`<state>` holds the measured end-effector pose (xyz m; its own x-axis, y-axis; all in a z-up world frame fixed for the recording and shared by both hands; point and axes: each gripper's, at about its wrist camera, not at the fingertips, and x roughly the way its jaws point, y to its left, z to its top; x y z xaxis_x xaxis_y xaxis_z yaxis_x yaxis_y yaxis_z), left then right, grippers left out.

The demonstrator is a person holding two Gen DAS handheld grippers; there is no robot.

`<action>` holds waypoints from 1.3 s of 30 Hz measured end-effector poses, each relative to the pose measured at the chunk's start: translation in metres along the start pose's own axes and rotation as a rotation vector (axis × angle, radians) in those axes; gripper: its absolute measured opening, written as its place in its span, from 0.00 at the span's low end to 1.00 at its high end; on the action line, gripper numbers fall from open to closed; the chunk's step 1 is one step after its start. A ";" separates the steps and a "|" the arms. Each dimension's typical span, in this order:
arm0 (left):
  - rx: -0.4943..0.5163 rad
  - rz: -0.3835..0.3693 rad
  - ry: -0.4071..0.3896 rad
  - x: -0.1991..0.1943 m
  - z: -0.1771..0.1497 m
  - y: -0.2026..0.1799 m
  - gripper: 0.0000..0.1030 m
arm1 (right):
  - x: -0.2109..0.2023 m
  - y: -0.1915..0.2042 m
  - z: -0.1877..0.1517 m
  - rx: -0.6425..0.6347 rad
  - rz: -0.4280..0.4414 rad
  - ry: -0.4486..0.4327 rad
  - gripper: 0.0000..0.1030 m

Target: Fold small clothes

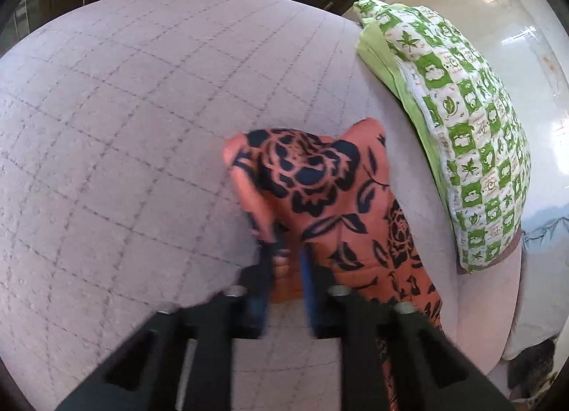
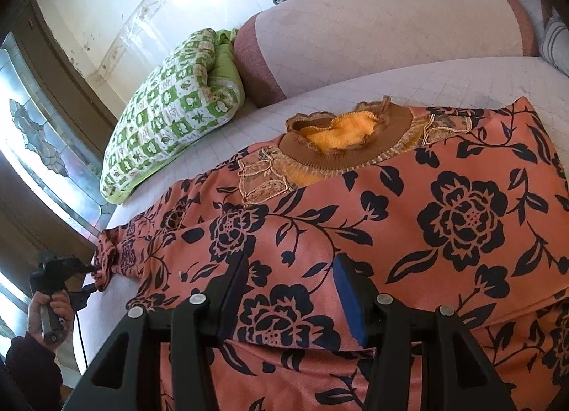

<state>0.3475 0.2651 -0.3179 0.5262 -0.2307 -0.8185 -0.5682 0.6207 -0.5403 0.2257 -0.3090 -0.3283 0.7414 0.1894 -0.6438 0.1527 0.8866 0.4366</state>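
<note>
Far left of the right wrist view: my left hand (image 2: 48, 311) grips the handle of the left gripper (image 2: 93, 268), whose fingers are pinched together on the cuff end of the garment's sleeve (image 2: 106, 254). I read this as taking hold of the sleeve tip so it can be carried across the body for the first fold.

In the left wrist view the same bunched sleeve end rises between the closed fingers (image 1: 275, 244), lifted off the quilted bed cover (image 1: 124, 126).

Moving right: a green-and-white pillow (image 2: 170, 119) sits at the bed's edge, clear of the work.

Centre and right: the orange floral top (image 2: 444, 204) lies spread flat, brown collar (image 2: 341, 155) away from me, yellow lining showing.

The right gripper (image 2: 295, 290) hovers over the torso panel, fingers apart with nothing between them. I cannot tell whether the tips touch the fabric; probably stationed to pin the body while the sleeve moves.
</note>
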 end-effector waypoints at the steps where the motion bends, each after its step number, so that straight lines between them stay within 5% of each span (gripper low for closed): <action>1: -0.009 -0.016 0.000 -0.002 -0.001 0.003 0.07 | -0.001 0.000 0.001 0.000 0.000 -0.004 0.52; 11: 0.133 -0.185 -0.035 -0.060 -0.047 -0.049 0.06 | -0.015 0.005 0.006 -0.007 0.032 -0.050 0.52; 14: 0.198 -0.247 -0.004 -0.071 -0.078 -0.082 0.06 | -0.019 0.005 0.008 0.011 0.105 -0.043 0.52; 17: 0.245 -0.326 0.065 -0.074 -0.119 -0.113 0.06 | -0.016 0.002 0.009 0.094 0.282 0.029 0.54; 19: 0.265 -0.364 0.117 -0.071 -0.148 -0.130 0.06 | -0.010 -0.003 0.007 0.196 0.429 0.103 0.75; 21: 0.282 -0.408 0.166 -0.067 -0.178 -0.146 0.06 | -0.001 -0.007 0.002 0.299 0.571 0.192 0.84; 24: 0.306 -0.467 0.230 -0.056 -0.224 -0.170 0.06 | 0.020 -0.011 -0.011 0.461 0.758 0.347 0.85; 29: 0.349 -0.483 0.315 -0.040 -0.279 -0.187 0.06 | 0.045 -0.030 -0.032 0.704 0.857 0.436 0.86; 34: 0.415 -0.471 0.335 -0.036 -0.309 -0.191 0.06 | 0.056 -0.073 -0.047 0.983 0.837 0.364 0.86; 39: 0.453 -0.479 0.353 -0.031 -0.326 -0.188 0.06 | 0.063 -0.071 -0.046 0.975 0.827 0.408 0.86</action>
<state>0.2316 -0.0886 -0.2552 0.3726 -0.7330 -0.5692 0.0285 0.6221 -0.7824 0.2310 -0.3403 -0.4289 0.6209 0.7828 -0.0410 0.2847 -0.1765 0.9422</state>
